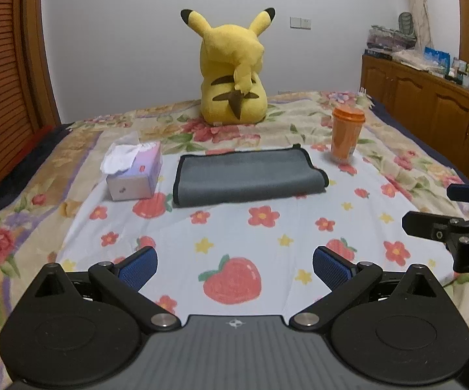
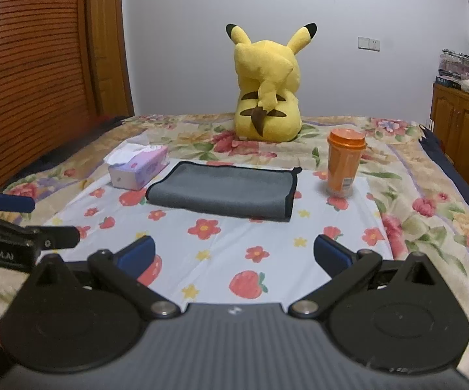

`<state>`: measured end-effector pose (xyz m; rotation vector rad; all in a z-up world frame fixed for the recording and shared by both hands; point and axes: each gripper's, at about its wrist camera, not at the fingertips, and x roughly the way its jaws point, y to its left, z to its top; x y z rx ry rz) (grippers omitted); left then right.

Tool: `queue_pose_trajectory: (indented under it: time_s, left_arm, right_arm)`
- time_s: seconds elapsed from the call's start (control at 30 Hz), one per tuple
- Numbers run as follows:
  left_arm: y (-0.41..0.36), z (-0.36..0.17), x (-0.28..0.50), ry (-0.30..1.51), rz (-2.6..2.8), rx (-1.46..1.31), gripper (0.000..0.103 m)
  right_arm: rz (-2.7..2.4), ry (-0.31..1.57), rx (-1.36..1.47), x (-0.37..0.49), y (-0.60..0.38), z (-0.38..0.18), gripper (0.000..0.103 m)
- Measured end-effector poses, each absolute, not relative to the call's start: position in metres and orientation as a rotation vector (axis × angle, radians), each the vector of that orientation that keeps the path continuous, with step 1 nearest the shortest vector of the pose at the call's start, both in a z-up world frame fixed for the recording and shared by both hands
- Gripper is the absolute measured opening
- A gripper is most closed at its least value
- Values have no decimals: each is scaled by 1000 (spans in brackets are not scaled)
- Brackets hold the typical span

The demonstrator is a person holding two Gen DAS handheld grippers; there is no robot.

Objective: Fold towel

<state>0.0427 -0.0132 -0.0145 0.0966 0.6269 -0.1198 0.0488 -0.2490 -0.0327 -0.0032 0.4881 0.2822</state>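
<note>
Gray towel beside tissue box: soft, limp, light; pinch bound corners. Left tongs, right tongs spread wide, empty.

A home bedroom: a bed with floral bedding, a plush toy and wooden cabinets.

A yellow plush toy sits upright (back to the cameras) on the floral bedspread; tissue box left; orange cup right.
</note>
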Motion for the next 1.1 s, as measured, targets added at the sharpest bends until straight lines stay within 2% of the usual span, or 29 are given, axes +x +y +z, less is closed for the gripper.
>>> queue_pose_trajectory:
  time_s: [0.6,1.1]
  left_arm:
    - [-19,-45,39,638,-95,102,103]
    - [-19,-34,26,537,-73,106,103]
  right_arm:
    - [267,511,-2,47,-245,-55,103]
    - [240,448,19,40,-254,-51,103]
